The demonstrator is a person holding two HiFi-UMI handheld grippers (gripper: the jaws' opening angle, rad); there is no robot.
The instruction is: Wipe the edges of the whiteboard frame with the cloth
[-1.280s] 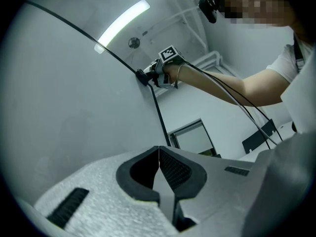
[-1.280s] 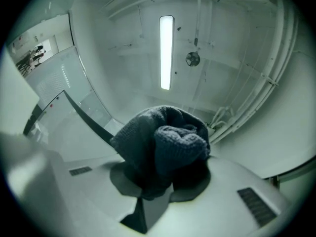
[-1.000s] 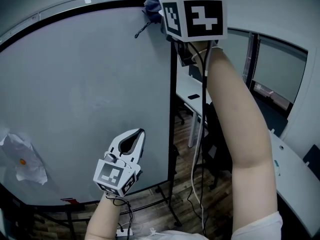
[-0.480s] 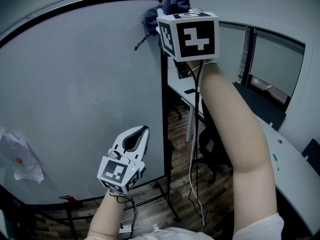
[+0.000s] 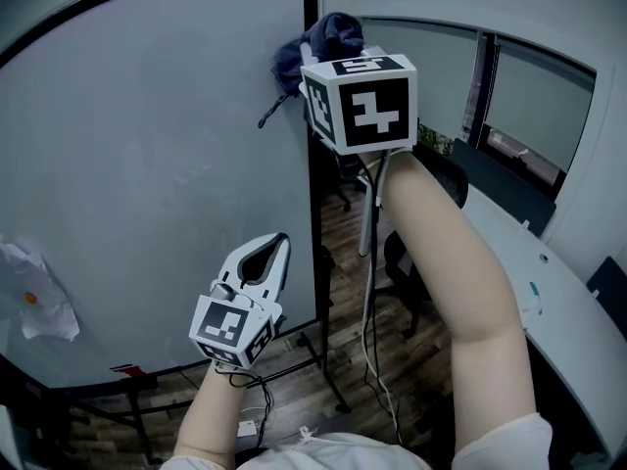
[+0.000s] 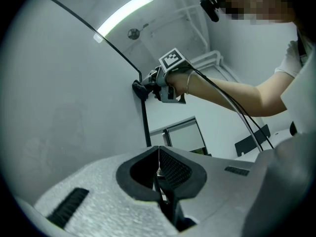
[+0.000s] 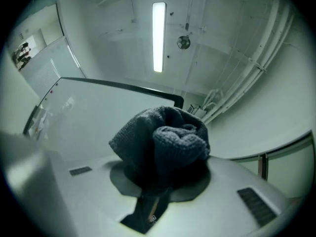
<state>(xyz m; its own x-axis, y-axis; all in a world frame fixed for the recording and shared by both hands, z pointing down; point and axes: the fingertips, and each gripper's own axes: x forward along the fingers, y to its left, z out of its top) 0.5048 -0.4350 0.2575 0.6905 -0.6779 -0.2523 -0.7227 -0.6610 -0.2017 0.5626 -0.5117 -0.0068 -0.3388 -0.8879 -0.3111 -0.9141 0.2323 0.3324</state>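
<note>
Two grippers in play. Right gripper (image 5: 323, 59) is raised high and clenched on a dark knitted cloth (image 5: 328, 35); in the right gripper view the right gripper (image 7: 162, 168) has the cloth (image 7: 165, 138) bunched into a ball between its jaws, bulging out over the tips. A loose tail of the cloth hangs left across the white surface. The cloth is pressed to the black right vertical edge of the whiteboard frame (image 5: 312, 155); in the left gripper view it sits just below the top right corner of the frame (image 6: 144, 117). Left gripper (image 5: 281, 239) is held low in front of the whiteboard (image 5: 147, 155), jaws together with nothing between them; the left gripper view shows the left gripper (image 6: 158, 152) with its tips meeting and the pad cavity bare. It is near the same right edge, lower down, not touching it as far as I can tell. A cable (image 5: 368, 292) drops from the right gripper along the forearm. A crumpled white paper (image 5: 37, 300) with an orange spot sits on the board at lower left. Wood floor (image 5: 343, 360) under the stand, a curved white desk (image 5: 554, 302) off to the right. A ceiling strip light (image 7: 158, 36) is on overhead.
</note>
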